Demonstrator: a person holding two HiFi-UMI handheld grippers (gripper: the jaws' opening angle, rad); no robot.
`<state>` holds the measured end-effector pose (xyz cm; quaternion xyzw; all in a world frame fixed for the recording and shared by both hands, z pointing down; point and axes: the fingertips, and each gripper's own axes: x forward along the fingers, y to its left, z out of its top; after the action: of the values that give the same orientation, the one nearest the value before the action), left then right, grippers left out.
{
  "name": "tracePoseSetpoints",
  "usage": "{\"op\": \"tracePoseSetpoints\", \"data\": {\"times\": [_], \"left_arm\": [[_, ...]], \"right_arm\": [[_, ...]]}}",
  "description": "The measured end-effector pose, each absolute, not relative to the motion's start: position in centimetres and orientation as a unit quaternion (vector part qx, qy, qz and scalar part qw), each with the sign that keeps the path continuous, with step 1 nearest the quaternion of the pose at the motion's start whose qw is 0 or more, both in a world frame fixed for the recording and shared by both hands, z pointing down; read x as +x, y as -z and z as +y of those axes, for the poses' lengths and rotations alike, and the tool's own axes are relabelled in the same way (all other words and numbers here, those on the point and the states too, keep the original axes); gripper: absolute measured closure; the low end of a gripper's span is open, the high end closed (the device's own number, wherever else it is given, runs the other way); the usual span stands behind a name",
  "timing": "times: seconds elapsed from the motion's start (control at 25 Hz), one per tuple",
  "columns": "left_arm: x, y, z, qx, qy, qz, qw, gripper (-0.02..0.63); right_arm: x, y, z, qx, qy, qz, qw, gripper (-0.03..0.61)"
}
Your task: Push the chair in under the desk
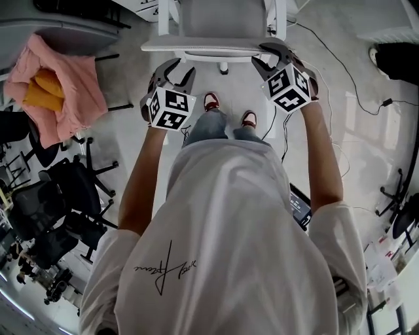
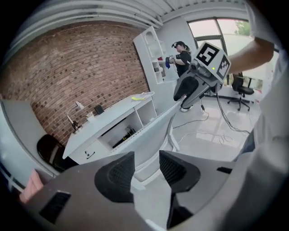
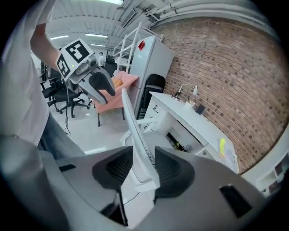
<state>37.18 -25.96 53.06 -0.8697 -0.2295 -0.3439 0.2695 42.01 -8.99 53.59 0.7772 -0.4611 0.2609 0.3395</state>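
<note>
The white chair's backrest (image 1: 209, 44) stands just ahead of me, its grey back panel (image 1: 222, 16) beyond. My right gripper (image 1: 270, 55) straddles the backrest's right end. In the right gripper view the thin backrest edge (image 3: 135, 131) runs between the jaws (image 3: 143, 155), close to the right pad, with a gap on the left. My left gripper (image 1: 178, 70) hovers open just short of the backrest's left part; nothing lies between its jaws (image 2: 146, 158). The white desk (image 2: 108, 122) stands against the brick wall beyond the chair (image 2: 153, 131).
A pink cloth (image 1: 65, 85) lies draped over a chair at the left, with black office chairs (image 1: 59, 196) below it. Cables (image 1: 353, 91) trail over the floor at the right. Far off, a person (image 2: 180, 56) stands by white shelving (image 2: 156, 58).
</note>
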Motion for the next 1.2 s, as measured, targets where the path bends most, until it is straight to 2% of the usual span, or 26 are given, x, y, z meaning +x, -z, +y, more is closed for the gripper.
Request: {"op": "tracePoseSetpoints", "data": {"times": [0.12, 0.2, 0.36, 0.72, 0.88, 1.04, 1.2], "left_arm": [[36.0, -53.5, -25.9, -0.884, 0.354, -0.216, 0.216, 0.45], [35.3, -53.6, -25.6, -0.891, 0.357, -0.207, 0.191, 0.456], [34.2, -53.4, -24.7, -0.904, 0.352, -0.195, 0.148, 0.477], [32.7, -50.9, -21.6, -0.925, 0.317, -0.192, 0.083, 0.545], [31.9, -50.5, -20.6, -0.929, 0.318, -0.18, 0.058, 0.601], [31.0, -50.0, -19.2, -0.933, 0.31, -0.178, 0.042, 0.607], [30.1, -49.0, -18.2, -0.937, 0.307, -0.163, 0.043, 0.609]], "right_arm": [[41.7, -53.2, -9.1, 0.785, -0.25, -0.461, 0.328, 0.416], [41.3, -52.9, -8.9, 0.791, -0.246, -0.464, 0.314, 0.453], [39.6, -52.6, -8.5, 0.793, -0.253, -0.467, 0.298, 0.488], [36.0, -49.9, -8.0, 0.816, -0.264, -0.475, 0.197, 0.53], [34.9, -48.7, -7.1, 0.827, -0.267, -0.472, 0.146, 0.549], [33.9, -47.8, -6.1, 0.831, -0.265, -0.476, 0.116, 0.551], [33.2, -47.3, -5.1, 0.831, -0.27, -0.472, 0.117, 0.551]]}}
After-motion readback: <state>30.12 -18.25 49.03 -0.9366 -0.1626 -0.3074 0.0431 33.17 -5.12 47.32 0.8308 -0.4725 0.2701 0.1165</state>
